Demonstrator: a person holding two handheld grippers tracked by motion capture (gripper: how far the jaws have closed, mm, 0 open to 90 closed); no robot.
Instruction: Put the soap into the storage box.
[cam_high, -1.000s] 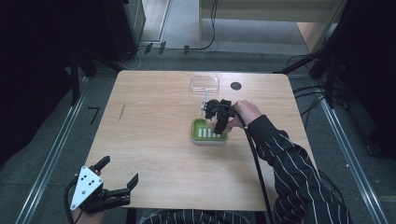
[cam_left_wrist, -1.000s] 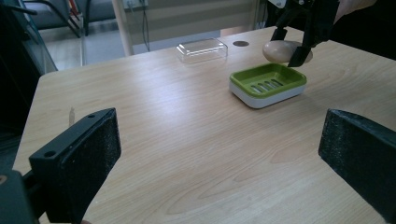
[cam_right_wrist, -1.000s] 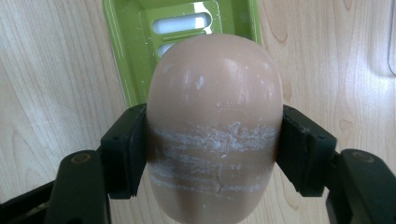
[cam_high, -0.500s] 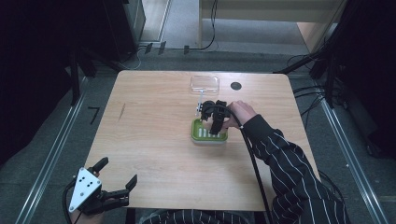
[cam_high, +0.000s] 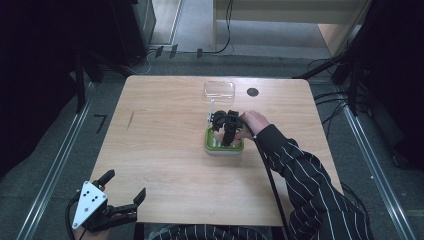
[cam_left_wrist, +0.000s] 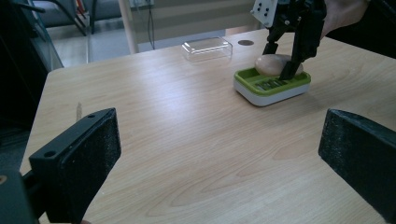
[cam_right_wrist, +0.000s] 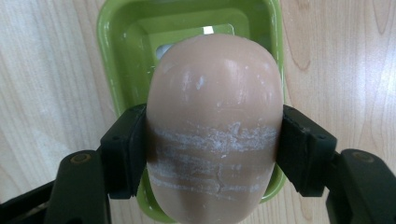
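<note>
A pinkish-beige bar of soap (cam_right_wrist: 215, 126) with white scuff lines sits clamped between the pads of my right gripper (cam_right_wrist: 215, 149). Right under it is a green soap dish (cam_right_wrist: 121, 28) with a white base. In the high view the right gripper (cam_high: 225, 131) points down over the dish (cam_high: 223, 147) at the table's middle right. From the left gripper view the soap (cam_left_wrist: 271, 65) is low over the dish's (cam_left_wrist: 273, 88) far end; I cannot tell if it touches. My left gripper (cam_high: 125, 183) hangs open off the table's near-left corner, jaws wide and empty.
A clear plastic lid (cam_high: 219, 89) lies on the wooden table (cam_high: 160, 125) behind the dish, with a small black round mark (cam_high: 252, 91) to its right. A person's striped sleeve (cam_high: 300, 170) crosses the table's near right. Dark racks and cables surround the table.
The right gripper has shifted slightly over the dish, still holding the soap. The left gripper has barely moved.
</note>
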